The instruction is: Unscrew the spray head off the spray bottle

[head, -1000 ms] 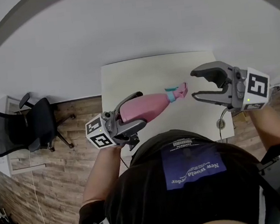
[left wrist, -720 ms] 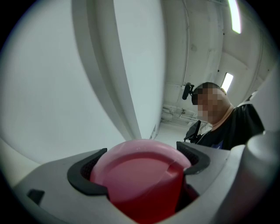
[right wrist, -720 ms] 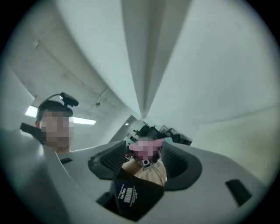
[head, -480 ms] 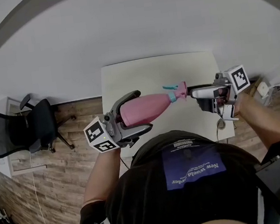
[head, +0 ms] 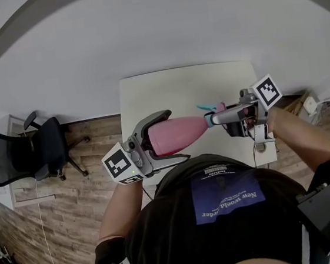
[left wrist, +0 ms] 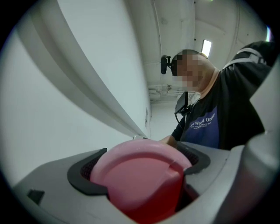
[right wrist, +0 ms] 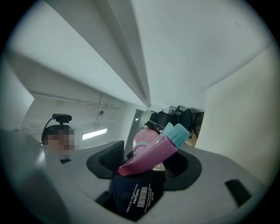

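While gripping the spray bottle (head: 187, 130), the left tool (head: 175, 135) points rightward.

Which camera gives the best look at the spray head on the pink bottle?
The right gripper view: the spray head sits close and central, teal nozzle clear. The head view shows it tiny and partly covered. The left gripper view shows only the bottle base.

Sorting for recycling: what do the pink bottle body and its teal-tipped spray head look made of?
Pink bottle body: likely plastic, smooth, faintly glossy; a moulded seam shows on its base. Pink spray head with teal nozzle: probably hard moulded plastic, matte by its even colour.
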Demonstrator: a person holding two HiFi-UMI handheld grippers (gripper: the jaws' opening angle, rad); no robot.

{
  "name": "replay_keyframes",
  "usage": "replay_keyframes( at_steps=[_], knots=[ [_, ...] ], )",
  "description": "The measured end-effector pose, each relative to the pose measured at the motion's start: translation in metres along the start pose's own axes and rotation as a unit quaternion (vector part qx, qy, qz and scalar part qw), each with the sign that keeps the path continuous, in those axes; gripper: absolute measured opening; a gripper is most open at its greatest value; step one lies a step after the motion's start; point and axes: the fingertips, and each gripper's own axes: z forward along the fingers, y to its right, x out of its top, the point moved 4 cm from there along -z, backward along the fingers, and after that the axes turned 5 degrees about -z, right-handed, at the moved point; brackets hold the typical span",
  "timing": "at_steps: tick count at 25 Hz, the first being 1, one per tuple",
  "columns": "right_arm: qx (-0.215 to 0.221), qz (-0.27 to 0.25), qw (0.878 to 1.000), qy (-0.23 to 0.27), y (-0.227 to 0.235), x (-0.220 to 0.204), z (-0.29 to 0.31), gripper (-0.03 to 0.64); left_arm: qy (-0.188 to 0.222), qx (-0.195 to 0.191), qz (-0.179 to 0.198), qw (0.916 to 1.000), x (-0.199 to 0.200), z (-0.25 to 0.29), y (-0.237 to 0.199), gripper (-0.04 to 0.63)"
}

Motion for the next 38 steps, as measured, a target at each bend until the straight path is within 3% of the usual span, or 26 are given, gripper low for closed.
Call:
replay_keyframes(
  at_steps=[2, 5, 10, 14, 17, 23, 30, 34, 38],
  knots=[
    [0.0, -0.005, 1.0, -0.009, -0.001, -0.002, 0.002, 0.246, -0.006, -0.001, 0.008, 0.9999, 0.0, 0.002, 0.002, 0.511],
    [-0.02, -0.032, 0.999, -0.019, 0.002, -0.002, 0.004, 0.145, -0.007, 0.0, 0.007, 0.9999, -0.001, 0.001, 0.001, 0.511],
    [-0.046, -0.09, 0.994, -0.04, 0.003, -0.005, -0.003, 0.132, -0.003, -0.001, -0.012, 0.9999, -0.004, 0.005, 0.002, 0.511],
    [-0.066, -0.174, 0.981, -0.059, -0.004, -0.004, -0.003, 0.132, 0.021, -0.002, -0.077, 0.9968, -0.007, 0.003, -0.004, 0.511],
    [-0.083, -0.255, 0.96, -0.078, -0.011, -0.005, 0.001, 0.132, 0.043, -0.004, -0.143, 0.9888, -0.01, -0.001, -0.009, 0.511],
    [-0.107, -0.412, 0.898, -0.114, -0.026, -0.004, 0.009, 0.13, 0.077, -0.016, -0.24, 0.9677, -0.013, -0.006, -0.018, 0.511],
    [-0.122, -0.565, 0.797, -0.174, -0.037, -0.009, 0.015, 0.132, 0.093, -0.029, -0.309, 0.946, -0.014, -0.006, -0.026, 0.511],
    [-0.14, -0.628, 0.737, -0.207, -0.04, -0.015, 0.011, 0.13, 0.099, -0.037, -0.342, 0.9335, -0.016, -0.004, -0.028, 0.511],
    [-0.158, -0.663, 0.695, -0.23, -0.039, -0.02, 0.008, 0.13, 0.104, -0.044, -0.369, 0.9225, -0.022, -0.003, -0.029, 0.511]
  ],
)
